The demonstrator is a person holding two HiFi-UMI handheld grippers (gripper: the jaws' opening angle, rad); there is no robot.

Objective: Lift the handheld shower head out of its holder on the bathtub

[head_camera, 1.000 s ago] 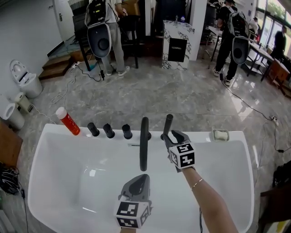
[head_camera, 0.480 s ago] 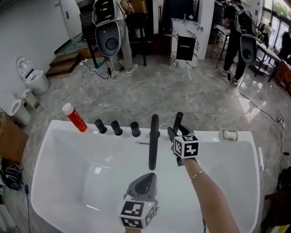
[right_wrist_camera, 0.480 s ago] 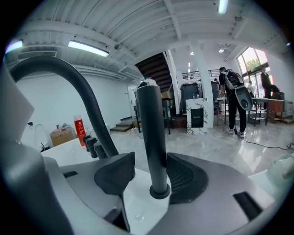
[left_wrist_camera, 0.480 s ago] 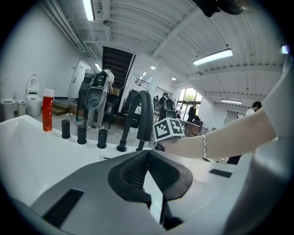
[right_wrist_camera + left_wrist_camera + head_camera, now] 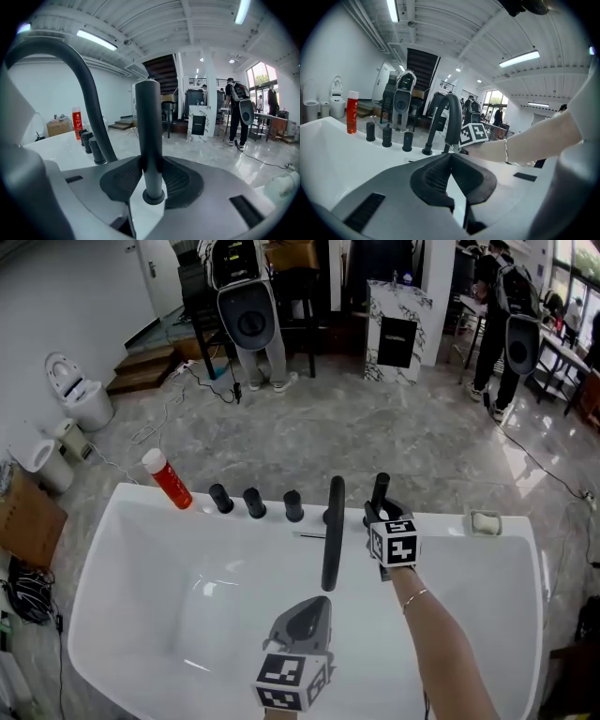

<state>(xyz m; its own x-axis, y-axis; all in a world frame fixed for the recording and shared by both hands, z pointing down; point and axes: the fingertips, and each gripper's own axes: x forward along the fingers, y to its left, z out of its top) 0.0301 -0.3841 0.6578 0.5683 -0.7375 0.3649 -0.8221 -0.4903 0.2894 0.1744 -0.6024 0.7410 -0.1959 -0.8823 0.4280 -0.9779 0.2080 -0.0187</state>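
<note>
The handheld shower head (image 5: 380,487) is a black wand standing upright in its holder (image 5: 153,196) on the bathtub's far rim (image 5: 441,526). My right gripper (image 5: 380,512) has just been closing with the wand between its jaws. In the right gripper view both pads (image 5: 126,176) press on the shower head (image 5: 149,131) a little above the holder. My left gripper (image 5: 314,607) hovers over the tub's inside, near me. It is shut, with nothing between its pads (image 5: 436,173), and points toward the faucet (image 5: 450,117).
A black arched faucet spout (image 5: 333,531) rises just left of the wand. Three black knobs (image 5: 253,502) and a red bottle (image 5: 169,480) stand further left on the rim. A soap dish (image 5: 485,521) sits at the right. People stand beyond on the marble floor.
My right gripper has moved in onto the wand and its jaws have closed on it. The left gripper has kept its place. The head view has shifted a little.
</note>
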